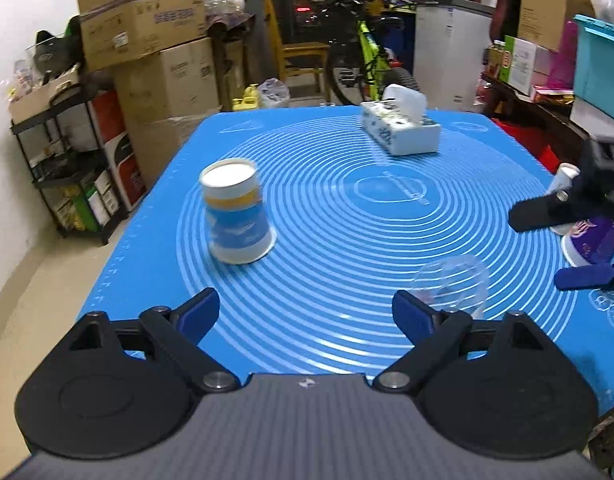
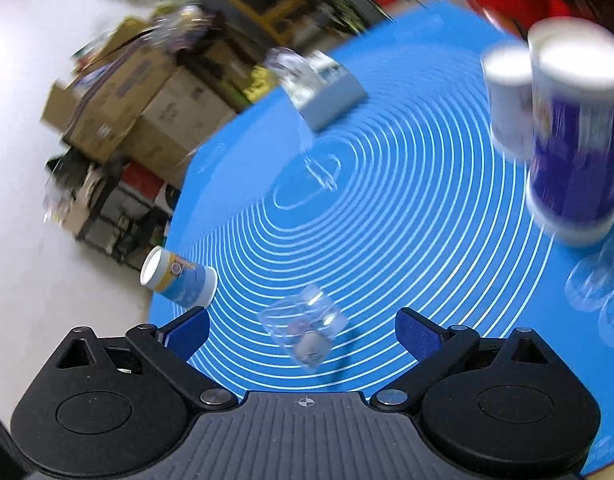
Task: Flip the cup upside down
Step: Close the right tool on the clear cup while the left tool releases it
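A blue, yellow and white paper cup (image 1: 237, 216) stands upside down on the blue mat (image 1: 347, 208), left of centre; it also shows in the right wrist view (image 2: 179, 280). A clear plastic cup (image 1: 455, 284) stands upside down near my left gripper's right finger, and shows blurred between my right gripper's fingers (image 2: 303, 330). A purple cup (image 2: 575, 140) and a white cup (image 2: 509, 100) stand upside down at the right. My left gripper (image 1: 305, 312) is open and empty. My right gripper (image 2: 303, 330) is open; it shows beside the purple cup (image 1: 587, 240) in the left wrist view.
A tissue box (image 1: 401, 128) lies at the far side of the mat. Cardboard boxes (image 1: 147, 40), a black shelf (image 1: 67, 168) and a bicycle (image 1: 363, 60) stand beyond the table. Clear cups (image 2: 599, 284) stand at the mat's right edge.
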The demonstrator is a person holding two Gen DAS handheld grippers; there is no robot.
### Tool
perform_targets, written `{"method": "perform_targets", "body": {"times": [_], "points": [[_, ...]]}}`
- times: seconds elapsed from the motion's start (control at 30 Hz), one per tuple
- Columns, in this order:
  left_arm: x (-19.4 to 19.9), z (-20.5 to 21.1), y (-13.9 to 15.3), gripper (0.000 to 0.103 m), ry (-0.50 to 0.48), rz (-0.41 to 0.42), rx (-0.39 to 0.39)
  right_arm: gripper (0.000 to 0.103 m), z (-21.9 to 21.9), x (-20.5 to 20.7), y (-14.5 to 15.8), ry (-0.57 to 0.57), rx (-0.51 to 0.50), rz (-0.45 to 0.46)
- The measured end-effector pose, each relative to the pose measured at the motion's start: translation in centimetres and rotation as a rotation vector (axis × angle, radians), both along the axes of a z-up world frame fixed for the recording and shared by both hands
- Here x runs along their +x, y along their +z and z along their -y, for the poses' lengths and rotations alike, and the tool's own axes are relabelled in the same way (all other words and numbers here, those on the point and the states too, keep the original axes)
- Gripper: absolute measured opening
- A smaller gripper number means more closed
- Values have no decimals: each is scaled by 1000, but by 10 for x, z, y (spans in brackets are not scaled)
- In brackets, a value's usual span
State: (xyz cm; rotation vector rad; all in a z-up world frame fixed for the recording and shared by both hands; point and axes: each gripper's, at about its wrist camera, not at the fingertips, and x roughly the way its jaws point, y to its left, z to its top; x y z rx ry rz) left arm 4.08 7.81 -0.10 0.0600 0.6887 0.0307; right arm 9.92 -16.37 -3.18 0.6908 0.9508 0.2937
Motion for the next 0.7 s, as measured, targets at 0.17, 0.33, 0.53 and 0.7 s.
{"method": "perform_targets", "body": {"times": [0.17,0.33,0.53,0.7], "points": [[-3,-13,-5,93,18,-6,-15,96,-17,10,-17,-61,58,-105],[-2,-21,-7,93,35,-10,-55,92,-27,21,-24,-112,76,-169],[0,-22,-12,93,32,-16,-60,80,-34,35,-34,-152,81,-239],[0,-23,-14,93,33,-20,-59,71,-39,42,-45,-141,112,-294]]}}
